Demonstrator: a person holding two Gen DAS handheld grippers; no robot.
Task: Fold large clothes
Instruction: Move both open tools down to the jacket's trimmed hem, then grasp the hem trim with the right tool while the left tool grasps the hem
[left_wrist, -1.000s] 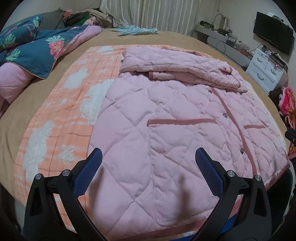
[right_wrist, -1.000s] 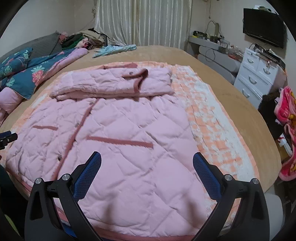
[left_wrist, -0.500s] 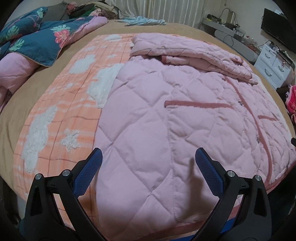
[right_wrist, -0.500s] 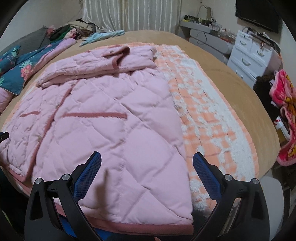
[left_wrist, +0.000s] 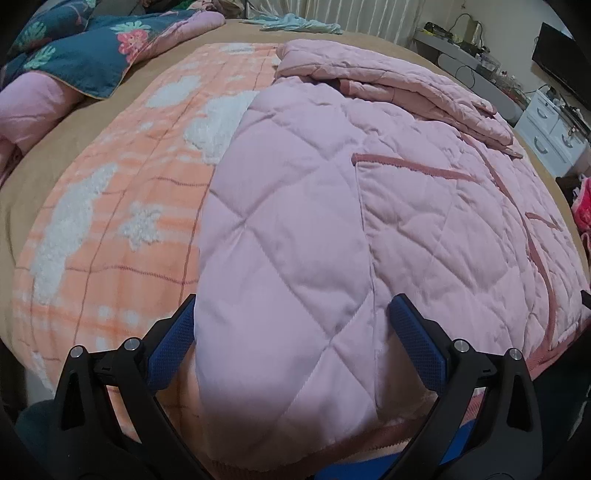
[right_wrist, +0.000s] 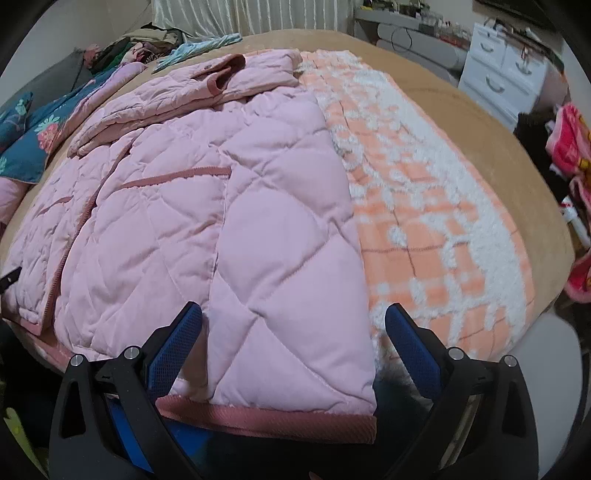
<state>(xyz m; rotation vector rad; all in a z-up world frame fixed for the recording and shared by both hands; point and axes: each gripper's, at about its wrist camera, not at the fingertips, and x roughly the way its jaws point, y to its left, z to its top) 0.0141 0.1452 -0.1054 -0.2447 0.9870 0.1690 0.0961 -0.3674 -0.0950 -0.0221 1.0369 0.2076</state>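
A pink quilted jacket (left_wrist: 332, 206) lies flat on the bed, front up, its sleeves folded across the chest at the far end (left_wrist: 399, 85). A darker pink trim runs along its near hem (right_wrist: 273, 417). My left gripper (left_wrist: 295, 328) is open, low over the jacket's near left corner, with the fabric between its blue pads. My right gripper (right_wrist: 295, 332) is open over the jacket (right_wrist: 207, 206) at its near right corner, the hem lying between its fingers. Neither pair of pads presses the cloth.
An orange-and-white blanket (left_wrist: 110, 206) lies under the jacket (right_wrist: 436, 229). A dark floral quilt (left_wrist: 81, 55) is piled at the far left. White drawers (right_wrist: 506, 77) and a red cloth pile (right_wrist: 569, 147) stand to the right. A light blue garment (left_wrist: 295, 26) lies at the far edge.
Both grippers have come down and forward toward the jacket's near hem, so the fabric now fills the view. Both stay open. The jacket has not moved.
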